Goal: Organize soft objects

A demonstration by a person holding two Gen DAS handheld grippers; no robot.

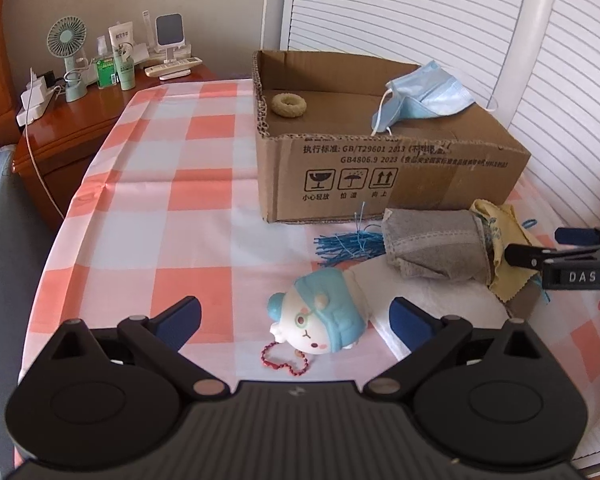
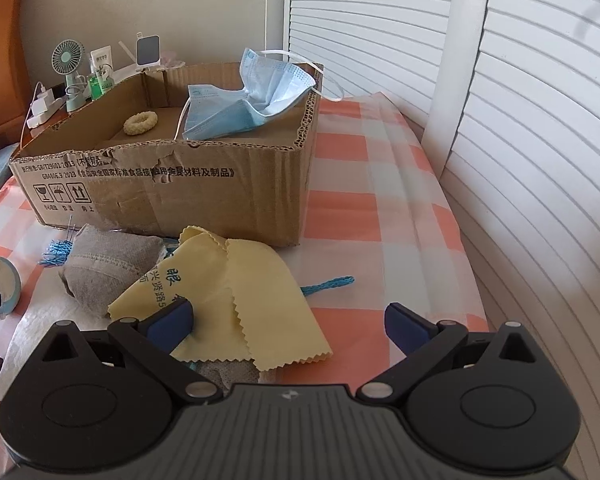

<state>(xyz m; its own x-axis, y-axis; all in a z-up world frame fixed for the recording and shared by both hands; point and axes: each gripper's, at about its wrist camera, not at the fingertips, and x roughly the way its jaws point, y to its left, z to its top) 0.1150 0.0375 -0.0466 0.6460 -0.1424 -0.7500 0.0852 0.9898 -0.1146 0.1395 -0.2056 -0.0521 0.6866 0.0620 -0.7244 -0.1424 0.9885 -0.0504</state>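
Brown cardboard box sits mid-frame on the checked bench, holding a yellow ring and blue mask draped over its rim. Both hand-held grippers are spread wide; bare cloth lies left.

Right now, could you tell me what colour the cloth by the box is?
Pale yellow cloth with blue print, clearest in the right wrist view.
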